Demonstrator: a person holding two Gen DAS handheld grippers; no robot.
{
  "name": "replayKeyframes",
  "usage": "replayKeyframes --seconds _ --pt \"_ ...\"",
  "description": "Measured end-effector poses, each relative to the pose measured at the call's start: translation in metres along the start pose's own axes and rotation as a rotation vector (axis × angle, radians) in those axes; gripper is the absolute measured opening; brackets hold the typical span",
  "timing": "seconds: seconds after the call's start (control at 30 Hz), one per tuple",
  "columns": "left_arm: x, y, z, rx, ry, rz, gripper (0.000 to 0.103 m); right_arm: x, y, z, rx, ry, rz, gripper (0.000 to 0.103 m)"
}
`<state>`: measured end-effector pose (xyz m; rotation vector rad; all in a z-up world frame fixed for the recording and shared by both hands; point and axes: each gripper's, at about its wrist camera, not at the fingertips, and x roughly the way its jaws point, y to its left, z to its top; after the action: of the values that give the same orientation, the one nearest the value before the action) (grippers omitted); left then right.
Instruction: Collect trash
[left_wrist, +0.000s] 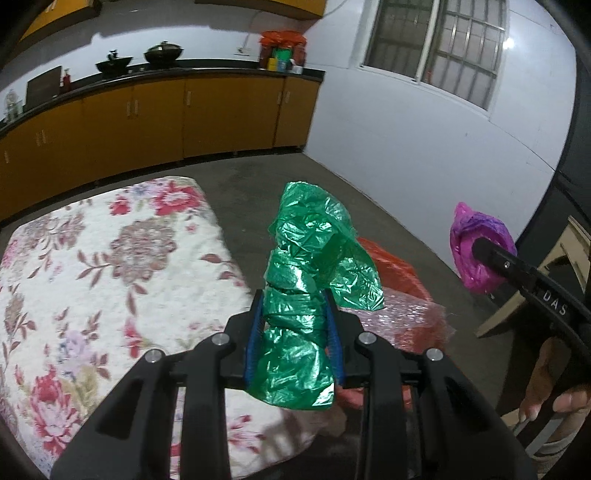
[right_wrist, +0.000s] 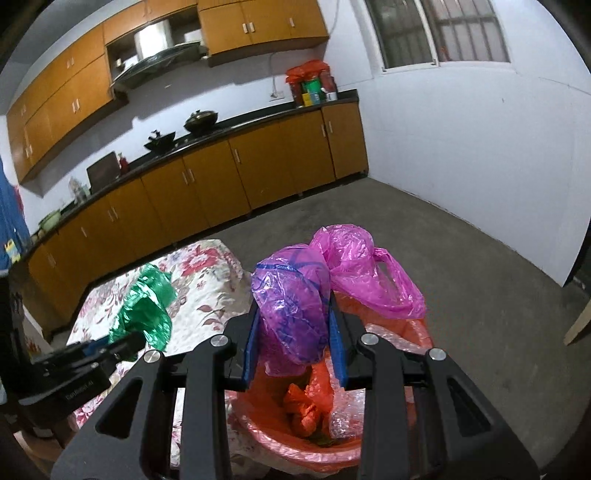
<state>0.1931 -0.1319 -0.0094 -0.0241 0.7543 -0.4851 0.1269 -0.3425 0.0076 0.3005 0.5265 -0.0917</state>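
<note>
My left gripper (left_wrist: 295, 314) is shut on a crumpled green plastic bag (left_wrist: 314, 266), held up over the right edge of the floral-covered table (left_wrist: 110, 277). My right gripper (right_wrist: 295, 325) is shut on a crumpled pink plastic bag (right_wrist: 295, 295) and holds it above a red bin (right_wrist: 295, 443) lined with an orange bag. The bin holds orange plastic (right_wrist: 306, 406) and bubble wrap (right_wrist: 343, 413). In the left wrist view the pink bag (left_wrist: 476, 254) hangs at the right, and the bin (left_wrist: 406, 295) sits behind the green bag. In the right wrist view the green bag (right_wrist: 147, 310) shows at the left.
Yellow kitchen cabinets (right_wrist: 221, 184) with a black counter run along the back wall, with woks (right_wrist: 201, 120) and a red bag (right_wrist: 310, 74) on it. Grey concrete floor (right_wrist: 461, 277) lies to the right. A wooden furniture leg (left_wrist: 517, 306) stands at the right of the bin.
</note>
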Motion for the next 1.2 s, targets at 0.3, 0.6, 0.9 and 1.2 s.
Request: replayKeyframes --seconds 0.3,0.6,0.9,1.2 --pt "0.027 -0.037 0.004 0.028 0.028 -0.069 0.032 -0.003 -0.025 0.010 0.082 -0.036 0.018 0.034" --pt "0.073 -0.051 -0.015 0.027 0.130 -0.087 0.052 0.006 -0.040 -0.003 0.134 -0.008 0.040 0.057" --pt "0.031 -0.017 -0.031 0.008 0.018 0.027 0.089 -0.046 -0.029 -0.028 0.010 -0.103 -0.131 0.096" --pt "-0.061 0.003 -0.059 0.058 -0.185 0.173 0.099 -0.087 0.004 -0.056 -0.011 -0.217 -0.180 0.101"
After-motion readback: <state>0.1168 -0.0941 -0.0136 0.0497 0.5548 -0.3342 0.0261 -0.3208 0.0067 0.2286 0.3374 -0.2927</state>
